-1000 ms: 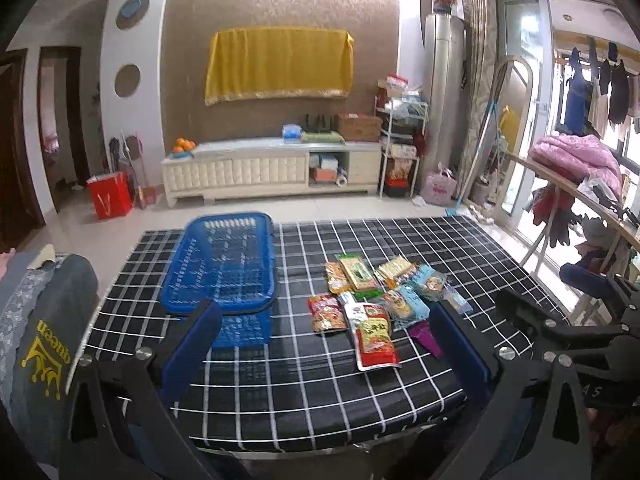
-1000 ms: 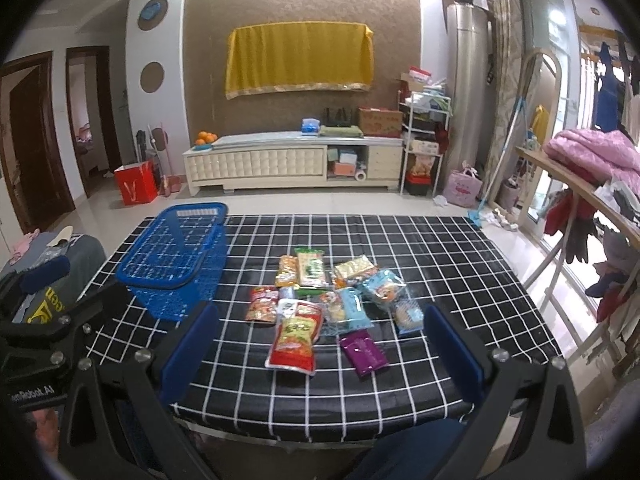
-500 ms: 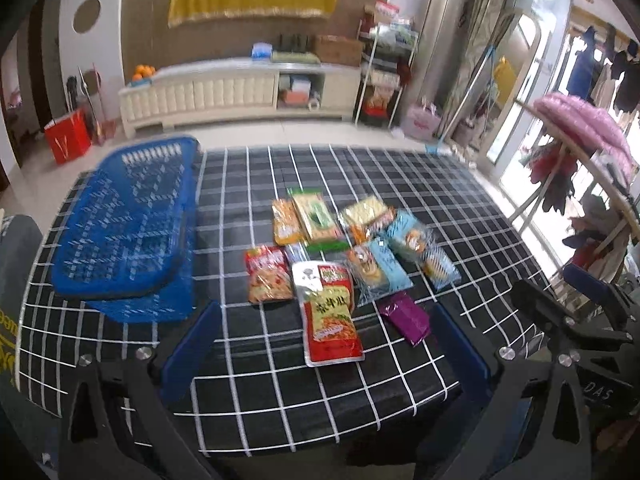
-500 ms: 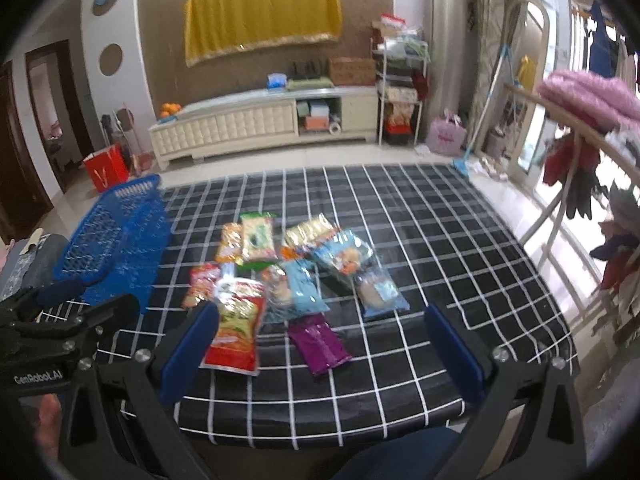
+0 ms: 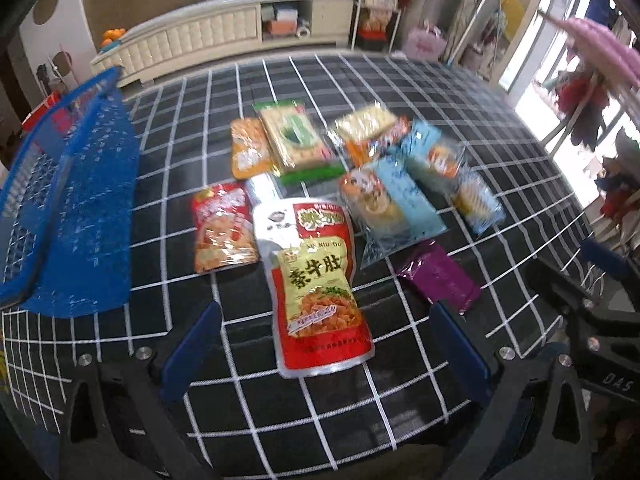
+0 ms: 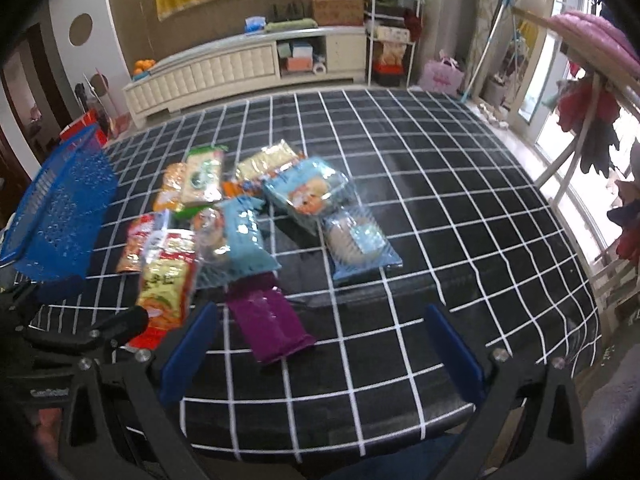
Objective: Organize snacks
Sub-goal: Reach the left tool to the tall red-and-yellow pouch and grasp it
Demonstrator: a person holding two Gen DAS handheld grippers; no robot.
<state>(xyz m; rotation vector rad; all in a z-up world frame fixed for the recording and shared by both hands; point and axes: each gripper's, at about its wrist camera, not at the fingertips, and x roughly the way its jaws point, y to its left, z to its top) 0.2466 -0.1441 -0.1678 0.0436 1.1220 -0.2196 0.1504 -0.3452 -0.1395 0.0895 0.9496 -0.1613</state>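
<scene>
Several snack packets lie in a cluster on the black checked tablecloth [image 5: 400,360]. A large red pouch [image 5: 316,284] lies nearest my left gripper [image 5: 324,352], which hovers open just above its near end. A purple packet [image 6: 268,324] sits between the fingers of my open right gripper [image 6: 320,352], a little beyond the tips. Light blue packets [image 6: 356,240], a green packet [image 5: 296,136] and an orange one [image 5: 248,152] lie farther back. A blue plastic basket [image 5: 60,208] stands at the table's left side.
The right gripper's black body [image 5: 592,320] shows at the right of the left wrist view. A white TV cabinet [image 6: 240,68] stands beyond the table. A clothes rack with pink bedding [image 6: 592,36] is at the right.
Both grippers have moved forward and tilted down toward the snacks. The pile now looks much closer, with the red pouch at the left gripper and the purple packet at the right gripper.
</scene>
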